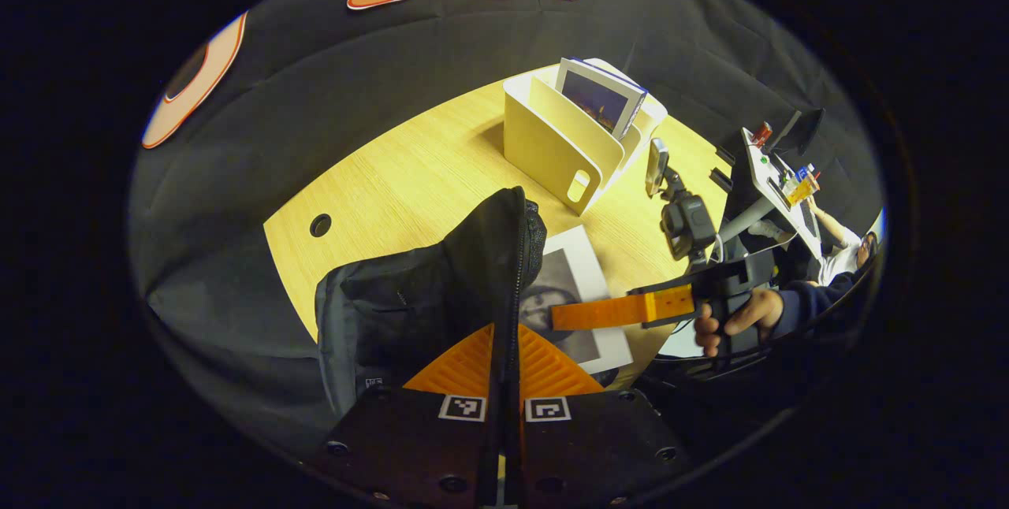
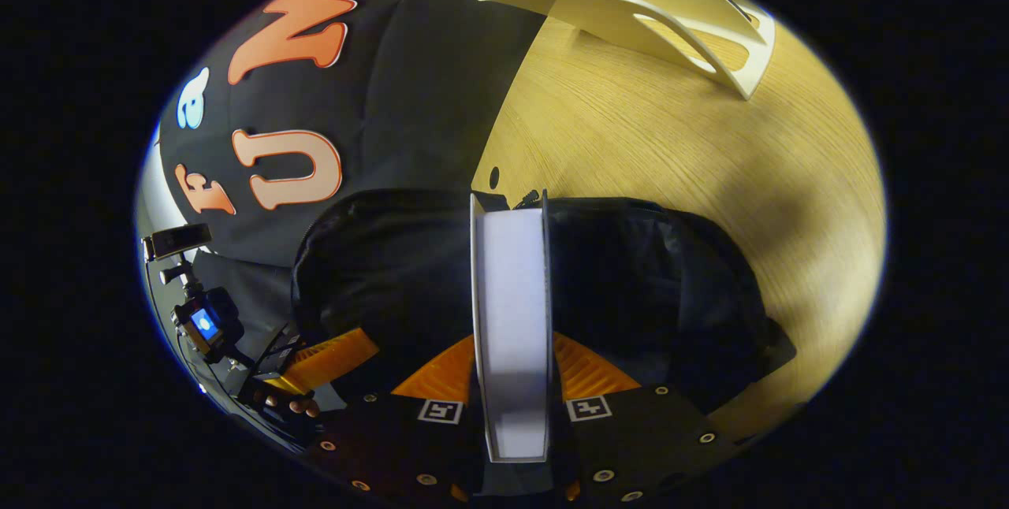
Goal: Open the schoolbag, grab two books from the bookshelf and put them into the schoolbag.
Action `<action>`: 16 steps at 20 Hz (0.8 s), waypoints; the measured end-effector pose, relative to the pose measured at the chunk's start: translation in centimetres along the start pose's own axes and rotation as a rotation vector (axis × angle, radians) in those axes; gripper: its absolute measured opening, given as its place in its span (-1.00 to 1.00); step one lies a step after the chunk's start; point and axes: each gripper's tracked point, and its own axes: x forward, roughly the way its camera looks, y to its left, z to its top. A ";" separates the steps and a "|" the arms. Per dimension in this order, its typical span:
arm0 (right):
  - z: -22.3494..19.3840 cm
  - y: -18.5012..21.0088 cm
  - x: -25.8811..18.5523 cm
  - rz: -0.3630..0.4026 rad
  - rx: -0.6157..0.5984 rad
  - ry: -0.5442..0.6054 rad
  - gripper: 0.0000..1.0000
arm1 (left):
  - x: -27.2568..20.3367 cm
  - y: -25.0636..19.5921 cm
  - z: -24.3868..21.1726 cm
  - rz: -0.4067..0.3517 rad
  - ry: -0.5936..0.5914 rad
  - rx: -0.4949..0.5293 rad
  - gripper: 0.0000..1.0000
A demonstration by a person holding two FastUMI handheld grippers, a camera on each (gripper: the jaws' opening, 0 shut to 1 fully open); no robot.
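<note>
The left gripper (image 1: 504, 359) pinches the soft black schoolbag's (image 1: 426, 296) zipper rim near the wooden table's (image 1: 410, 170) front edge, while the right gripper (image 2: 511, 367) clamps a stiff, light-looking book (image 2: 511, 320) by its edges, poised at the limp opening, the cream plastic bookshelf (image 1: 552, 143) behind.

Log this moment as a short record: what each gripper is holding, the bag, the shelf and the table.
left gripper: shut on the schoolbag's opening edge
right gripper: shut on a book, edge-on, at the bag's mouth
schoolbag: black, unzipped, on the table
bookshelf: cream, upright, one book left in it
table: light wood
</note>
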 end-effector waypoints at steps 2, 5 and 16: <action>-0.1 0.0 1.2 0.012 0.019 -0.022 -0.34 | 0.0 0.0 0.0 -0.010 -0.006 0.003 -0.92; -0.9 -0.4 3.1 0.018 0.009 -0.026 -0.14 | 0.0 -0.4 0.0 -0.031 -0.004 0.007 -0.92; -1.9 -4.8 0.8 -0.239 -0.158 0.053 0.87 | -0.1 0.1 -0.7 -0.045 -0.020 0.012 -0.92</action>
